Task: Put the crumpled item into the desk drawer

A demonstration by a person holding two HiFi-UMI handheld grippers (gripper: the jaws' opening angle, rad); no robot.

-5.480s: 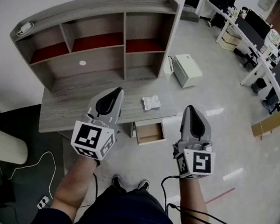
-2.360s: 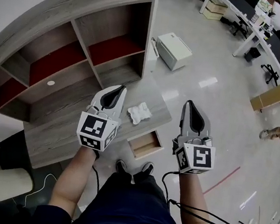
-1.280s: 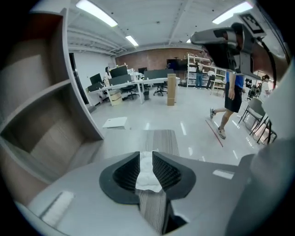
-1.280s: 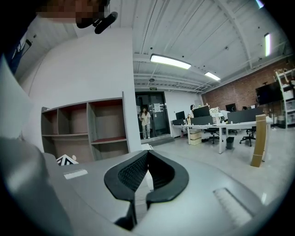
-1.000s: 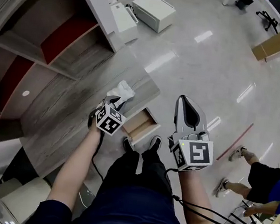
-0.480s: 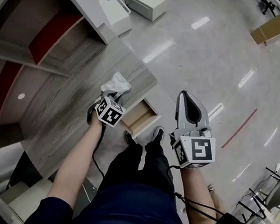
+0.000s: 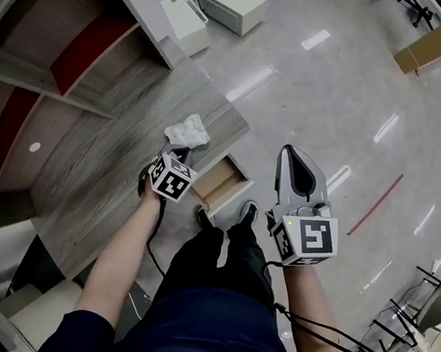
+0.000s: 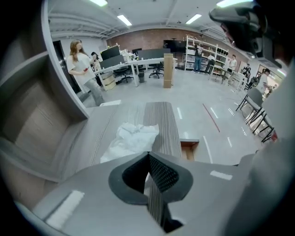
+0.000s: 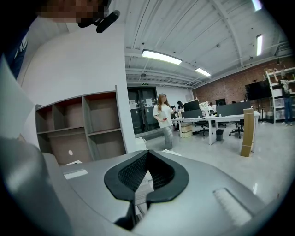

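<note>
Currently my left gripper (image 7: 178, 158) hangs low over the grey wood-grain desk (image 7: 101, 172). Its jaws are pressed together with nothing between them. The crumpled white wad (image 7: 188, 131) lies on the desktop just beyond the tips, near the desk's corner. The open wooden drawer (image 7: 218, 183) juts out below the desk edge, just right of that gripper, with my shoes (image 7: 248, 212) close beside it. My right gripper (image 7: 290, 152) is held well apart over the glossy floor (image 7: 335, 90), likewise closed and empty. A shelf hutch (image 7: 25, 76) with red back panels walls the desk's far side. White boxy machines (image 7: 230, 1) sit on the floor beyond.
</note>
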